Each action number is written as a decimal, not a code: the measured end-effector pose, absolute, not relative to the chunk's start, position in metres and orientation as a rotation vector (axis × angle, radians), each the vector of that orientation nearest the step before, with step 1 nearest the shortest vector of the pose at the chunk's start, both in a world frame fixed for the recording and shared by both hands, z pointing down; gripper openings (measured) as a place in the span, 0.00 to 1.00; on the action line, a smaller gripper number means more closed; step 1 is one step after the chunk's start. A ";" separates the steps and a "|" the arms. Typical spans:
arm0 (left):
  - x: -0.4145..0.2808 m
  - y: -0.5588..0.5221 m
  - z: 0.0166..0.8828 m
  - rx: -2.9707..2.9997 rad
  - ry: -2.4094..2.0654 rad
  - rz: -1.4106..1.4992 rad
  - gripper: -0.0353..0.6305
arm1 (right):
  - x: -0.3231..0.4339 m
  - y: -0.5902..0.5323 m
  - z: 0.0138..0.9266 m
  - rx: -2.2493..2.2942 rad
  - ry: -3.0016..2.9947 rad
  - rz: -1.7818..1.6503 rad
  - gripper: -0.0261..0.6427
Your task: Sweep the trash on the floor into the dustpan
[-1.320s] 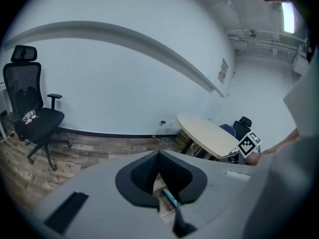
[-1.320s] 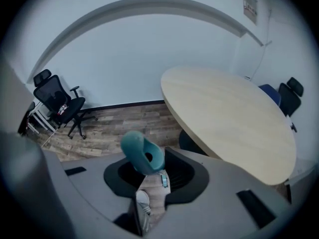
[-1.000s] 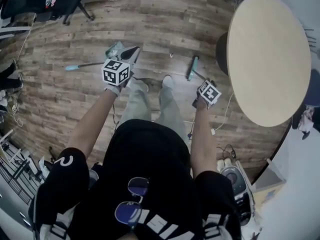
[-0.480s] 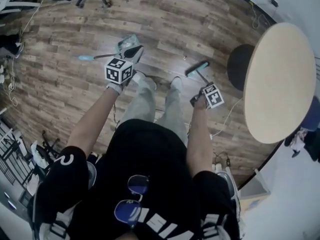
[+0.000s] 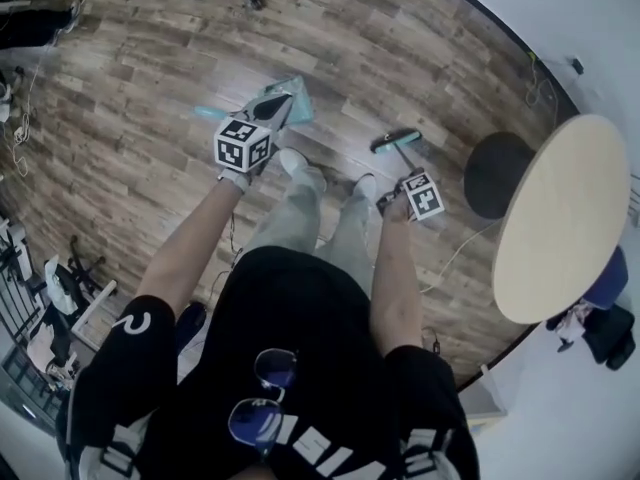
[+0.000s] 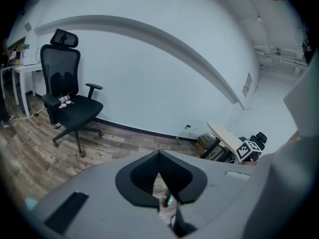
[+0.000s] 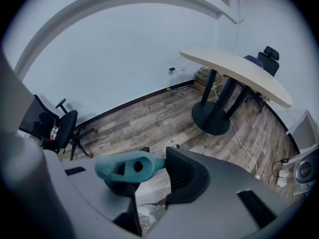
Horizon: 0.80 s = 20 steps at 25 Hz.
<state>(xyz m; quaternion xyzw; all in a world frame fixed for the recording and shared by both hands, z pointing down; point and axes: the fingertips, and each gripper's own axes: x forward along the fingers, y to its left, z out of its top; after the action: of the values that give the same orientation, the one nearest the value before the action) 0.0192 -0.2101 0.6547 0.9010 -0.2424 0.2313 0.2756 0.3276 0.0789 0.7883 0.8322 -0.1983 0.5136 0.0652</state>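
Note:
A teal dustpan [image 5: 291, 99] lies on the wood floor, its long handle [image 5: 210, 113] pointing left. My left gripper [image 5: 274, 106] hovers over the pan's near edge, and its black pads [image 6: 172, 176] are shut with nothing between them. My right gripper [image 5: 408, 178] is shut on the teal end of the broom handle [image 7: 127, 168], which has a hole through it. The broom's teal head [image 5: 397, 140] rests on the floor just ahead of the right gripper. I cannot make out any trash on the floor.
A round pale table [image 5: 560, 218] on a black foot [image 5: 497, 173] stands at the right. A black office chair [image 6: 67, 98] is by the wall. Cables [image 5: 20, 118] trail at the left. The person's shoes [image 5: 297, 163] stand between the grippers.
The head view has swung, so the table now sits lower and further right. The dustpan now shows right under my left gripper's tips. The broom stays in my right gripper.

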 end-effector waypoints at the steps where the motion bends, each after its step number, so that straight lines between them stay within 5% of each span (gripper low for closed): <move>1: 0.008 -0.216 0.655 2.414 -0.669 0.613 0.05 | 0.319 0.065 0.788 2.497 -0.628 1.541 0.18; 20: -0.183 -0.274 0.656 2.235 -1.029 0.455 0.05 | 0.133 -0.142 0.786 1.956 -1.297 1.290 0.19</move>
<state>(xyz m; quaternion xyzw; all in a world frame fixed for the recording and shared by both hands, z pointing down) -0.1831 -0.2742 0.6562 0.8480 -0.3903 0.1726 0.3142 0.1329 -0.1421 0.7864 0.7110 -0.4713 0.4687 0.2296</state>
